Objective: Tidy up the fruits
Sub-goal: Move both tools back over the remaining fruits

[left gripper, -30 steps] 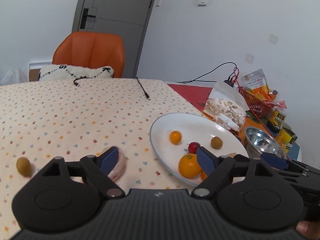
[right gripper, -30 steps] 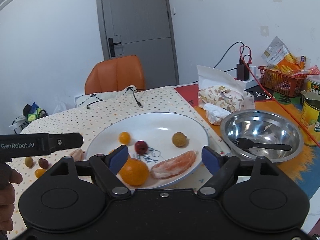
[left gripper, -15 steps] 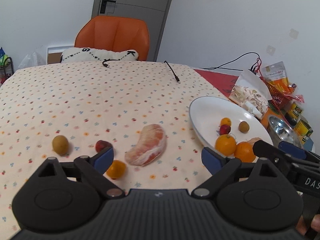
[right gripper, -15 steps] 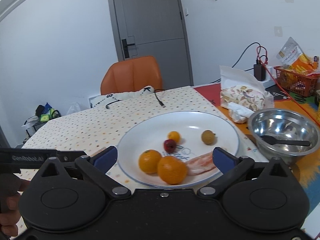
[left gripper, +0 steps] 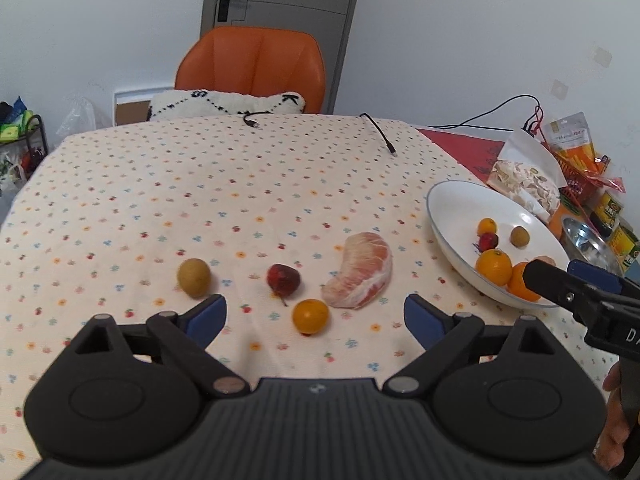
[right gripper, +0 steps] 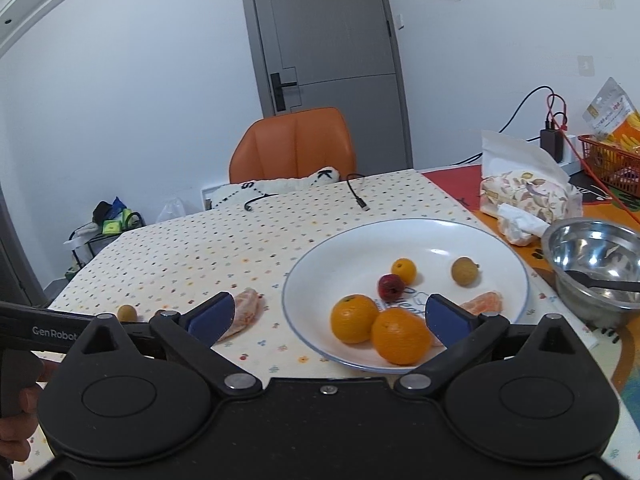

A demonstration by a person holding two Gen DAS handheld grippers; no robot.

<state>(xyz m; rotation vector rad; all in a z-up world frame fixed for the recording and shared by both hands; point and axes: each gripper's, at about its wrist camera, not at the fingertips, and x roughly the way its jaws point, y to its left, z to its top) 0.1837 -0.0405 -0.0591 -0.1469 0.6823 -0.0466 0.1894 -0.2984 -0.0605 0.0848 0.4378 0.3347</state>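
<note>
Left tongs (left gripper: 315,316) wide, nothing between the pads; jaws have just been opening. Four loose fruits lie on the tabletop (left gripper: 200,184) straight ahead of them: small orange fruit (left gripper: 310,316) nearest, almost centred in the gap, red fruit (left gripper: 283,279) and tan round fruit (left gripper: 194,277) just beyond to the left, peeled pomelo segment (left gripper: 359,277) just beyond to the right. Segment's long axis runs away from the tongs, slightly tilted right (a grasp across its short width looks easiest).

Right tongs (right gripper: 331,312) also wide and empty, jaws just been opening, poised over the near rim of the white plate (right gripper: 472,236). Left hand is nearer the loose fruit.

Plate holds two oranges (right gripper: 396,336), a small orange fruit, a red one, a tan one, and a pomelo piece (right gripper: 482,303) partly hidden behind the right pad. Steel bowl (right gripper: 576,244) beside the plate holds only a black spoon.
</note>
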